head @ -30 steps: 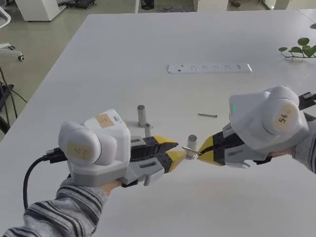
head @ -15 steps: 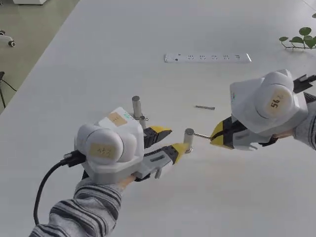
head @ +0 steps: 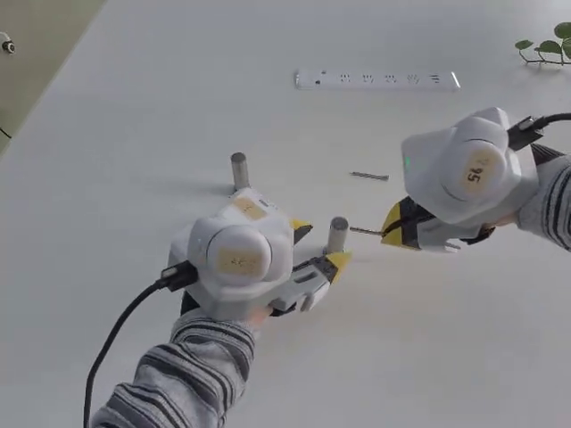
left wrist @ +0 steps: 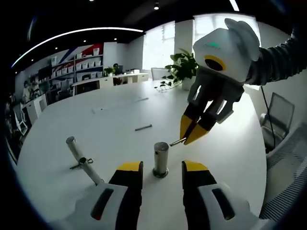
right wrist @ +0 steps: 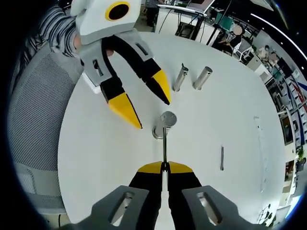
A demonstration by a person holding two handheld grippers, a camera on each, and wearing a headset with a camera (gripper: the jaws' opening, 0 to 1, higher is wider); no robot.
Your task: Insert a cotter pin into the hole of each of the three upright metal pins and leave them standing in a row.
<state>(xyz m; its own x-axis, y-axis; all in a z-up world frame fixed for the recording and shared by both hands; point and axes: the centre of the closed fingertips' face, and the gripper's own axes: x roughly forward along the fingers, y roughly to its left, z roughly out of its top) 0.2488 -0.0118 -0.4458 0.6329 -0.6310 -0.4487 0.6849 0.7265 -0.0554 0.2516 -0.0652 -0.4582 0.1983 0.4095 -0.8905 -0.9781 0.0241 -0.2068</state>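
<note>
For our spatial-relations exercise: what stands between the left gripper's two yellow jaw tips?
An upright metal pin stands in the gap of the open left gripper, clearest in the left gripper view.

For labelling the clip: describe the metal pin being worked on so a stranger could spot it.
On the white table, the left tongs and right tongs face each other. The pin stands upright between them. Unlike the other pins further off, it has a cotter pointed at its top.
</note>
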